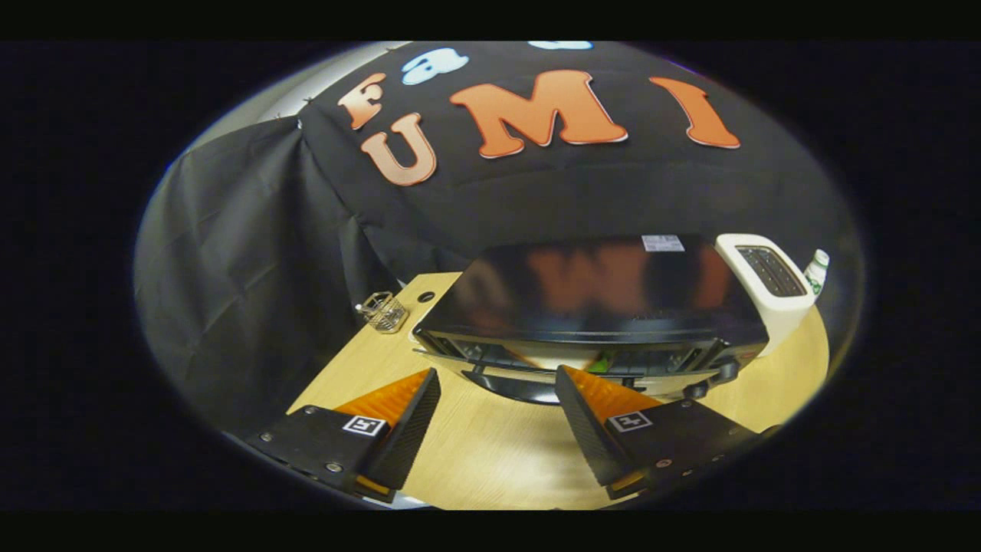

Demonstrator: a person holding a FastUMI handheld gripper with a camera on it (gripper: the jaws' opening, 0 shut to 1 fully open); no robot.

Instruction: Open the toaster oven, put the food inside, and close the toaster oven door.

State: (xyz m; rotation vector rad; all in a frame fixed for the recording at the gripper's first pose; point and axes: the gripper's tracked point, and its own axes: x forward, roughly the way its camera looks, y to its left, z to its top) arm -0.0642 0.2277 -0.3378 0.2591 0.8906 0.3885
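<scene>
The tool [498, 399] hangs released above the pale wooden surface [490, 460], fingers wide apart with nothing between them. Just beyond them sits the glossy black toaster oven [594, 295] — a white pop-up toaster [770, 280] beside it, a small wire basket [383, 311] well apart.

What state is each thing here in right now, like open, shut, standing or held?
toaster oven: on the wooden table, door looks shut, handle just ahead of the fingers
gripper: fingers open, holding nothing
white toaster: upright beside the oven
bottle: upright behind the toaster
wire basket: upright on the table
</scene>
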